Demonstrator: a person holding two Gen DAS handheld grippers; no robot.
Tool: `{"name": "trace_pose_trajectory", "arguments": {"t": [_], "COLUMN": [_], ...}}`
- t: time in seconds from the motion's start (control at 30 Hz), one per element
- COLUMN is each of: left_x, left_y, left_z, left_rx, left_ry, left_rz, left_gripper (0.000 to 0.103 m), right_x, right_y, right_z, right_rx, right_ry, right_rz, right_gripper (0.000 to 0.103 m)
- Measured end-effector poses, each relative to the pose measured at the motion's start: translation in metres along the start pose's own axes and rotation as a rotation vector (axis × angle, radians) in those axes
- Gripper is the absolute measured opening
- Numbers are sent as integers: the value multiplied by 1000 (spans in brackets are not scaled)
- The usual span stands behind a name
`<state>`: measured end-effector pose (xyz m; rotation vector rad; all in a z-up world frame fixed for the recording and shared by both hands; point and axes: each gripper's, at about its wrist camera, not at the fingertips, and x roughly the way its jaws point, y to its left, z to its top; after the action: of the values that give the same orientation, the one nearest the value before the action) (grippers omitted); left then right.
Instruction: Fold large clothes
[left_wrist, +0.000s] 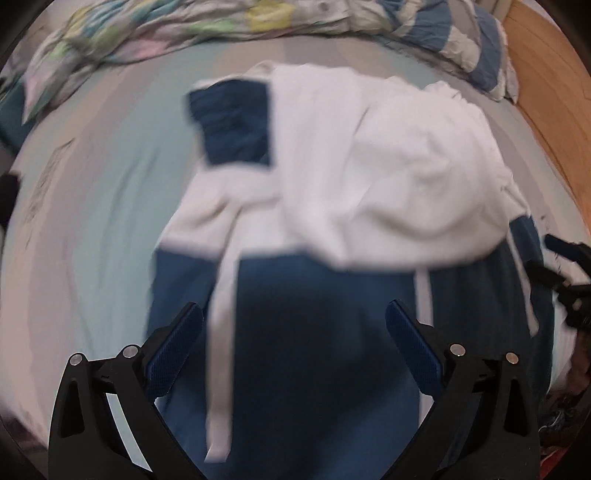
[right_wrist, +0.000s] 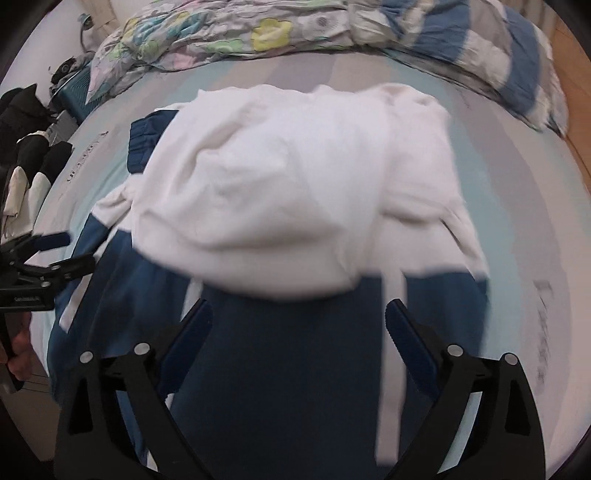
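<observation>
A large white and navy hooded garment (left_wrist: 369, 166) lies spread on the bed, its white hood and upper part folded over the navy body (left_wrist: 314, 350). The same garment (right_wrist: 280, 192) fills the middle of the right wrist view. My left gripper (left_wrist: 294, 317) hangs over the navy part, its jaws wide apart with nothing between them. My right gripper (right_wrist: 298, 314) is also open above the navy cloth and holds nothing. Each gripper shows at the edge of the other's view: the right gripper (left_wrist: 565, 273) and the left gripper (right_wrist: 55, 254).
A striped pale blue and grey bedsheet (left_wrist: 92, 221) covers the bed. A crumpled floral quilt (right_wrist: 221, 33) and a blue-striped pillow (right_wrist: 517, 62) lie along the far edge. Dark clothes (right_wrist: 26, 147) sit off the bed's left side. A wooden floor (left_wrist: 546, 92) shows on the right.
</observation>
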<state>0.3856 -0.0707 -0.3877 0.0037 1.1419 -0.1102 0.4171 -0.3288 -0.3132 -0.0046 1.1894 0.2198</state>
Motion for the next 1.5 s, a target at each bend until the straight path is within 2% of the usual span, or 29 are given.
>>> {"name": "trace_pose_trajectory", "arguments": {"t": [0.2,0.3,0.47,0.57,0.73,0.83,0.9,1.03,1.1,1.17,1.23,1.27,1.37,1.43,1.47,1.5], "left_x": [-27,-23,-12,-7,-2,5,12,13,15,15,14,13,8,1,-3,-7], "left_y": [28,46,75,79,65,55,56,53,50,44,43,43,40,42,42,40], "left_z": [-76,-112,-154,-167,-186,-195,-201,-201,-201,-199,-198,-197,-191,-186,-184,-181], "left_rx": [39,24,-42,-60,-40,-22,-55,-78,-78,-75,-78,-80,-84,-73,-69,-64], "left_ry": [19,48,89,104,125,125,137,132,137,138,149,149,157,164,163,163], "left_rz": [-9,-34,-68,-85,-109,-81,-80,-70,-58,-64,-72,-79,-92,-100,-107,-111], "left_gripper": [97,97,97,97,97,97,97,97,96,90,80,77,58,34,25,9], "right_x": [-29,-35,-35,-32,-24,-16,-10,-4,-2,-5,-7,-8,-13,-16,-19,-22], "right_y": [-28,-34,-36,-36,-37,-36,-39,-41,-41,-40,-39,-38,-34,-30,-27,-26], "right_z": [-76,-114,-152,-165,-183,-195,-204,-208,-207,-207,-205,-204,-202,-198,-196,-193], "right_rx": [146,206,286,311,311,303,333,340,343,351,341,339,347,345,339,342], "right_ry": [78,110,133,142,159,175,184,178,171,161,158,157,157,151,145,141], "right_rz": [-99,-148,-171,-168,-174,-168,-135,-121,-117,-106,-100,-94,-72,-67,-65,-62], "right_gripper": [91,91,91,91,91,91,91,92,87,76,59,54,29,16,14,12]}}
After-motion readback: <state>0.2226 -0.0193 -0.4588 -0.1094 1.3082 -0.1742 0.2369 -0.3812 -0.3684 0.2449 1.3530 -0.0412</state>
